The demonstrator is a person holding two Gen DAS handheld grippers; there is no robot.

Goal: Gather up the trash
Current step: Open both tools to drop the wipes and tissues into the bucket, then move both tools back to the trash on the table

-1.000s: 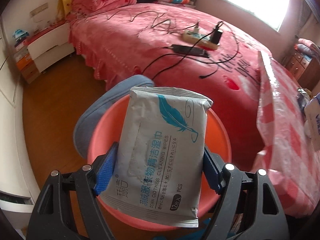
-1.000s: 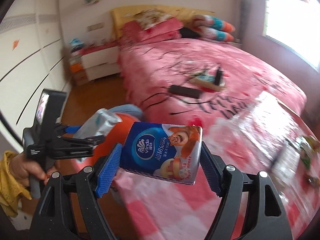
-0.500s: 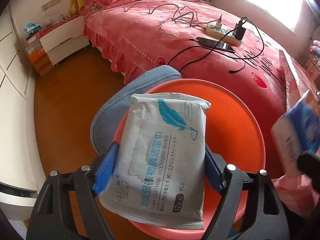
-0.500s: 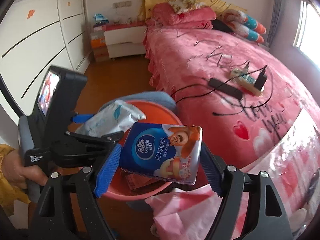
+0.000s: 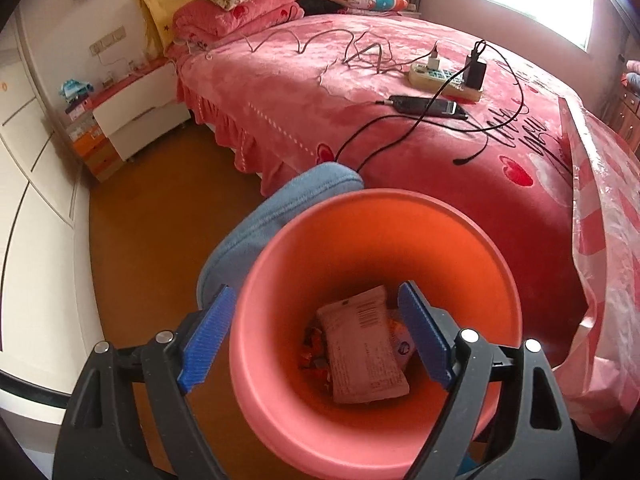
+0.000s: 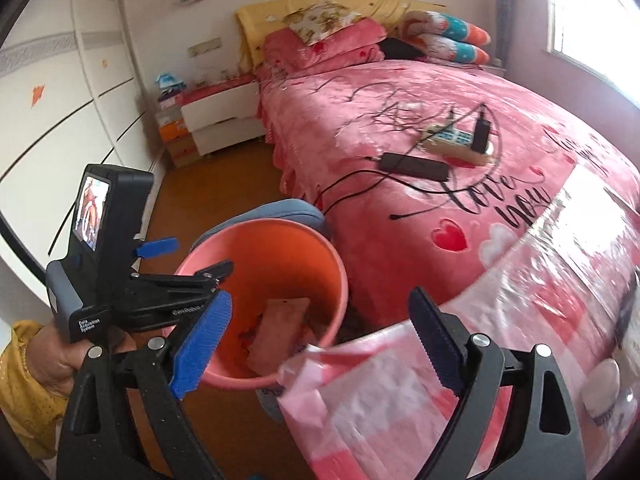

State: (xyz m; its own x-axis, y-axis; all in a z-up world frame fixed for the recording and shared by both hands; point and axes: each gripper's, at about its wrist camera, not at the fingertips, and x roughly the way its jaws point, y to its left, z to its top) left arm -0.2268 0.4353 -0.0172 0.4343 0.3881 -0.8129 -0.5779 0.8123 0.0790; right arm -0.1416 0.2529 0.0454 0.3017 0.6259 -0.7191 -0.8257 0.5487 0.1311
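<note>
Left wrist view: the left gripper (image 5: 316, 338), tilted down over the orange bin (image 5: 280, 280), has just spread wide and holds nothing; the wipes pack (image 5: 362, 350) hides the litter beneath it on the bin floor.

Right wrist view: the right gripper (image 6: 320, 338), jaws just parted and bare, hangs at the bin's rim, and the pink plastic sheet (image 6: 380, 392) cuts off the bin's near edge.

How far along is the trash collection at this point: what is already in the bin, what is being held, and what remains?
Done: a white wipes pack lies in the orange bin on other wrappers. In hand: nothing; the left gripper and right gripper have just been opening, and nothing is between the jaws of either. Left: a small white item sits on the pink checked cloth; whether it is trash is unclear.
</note>
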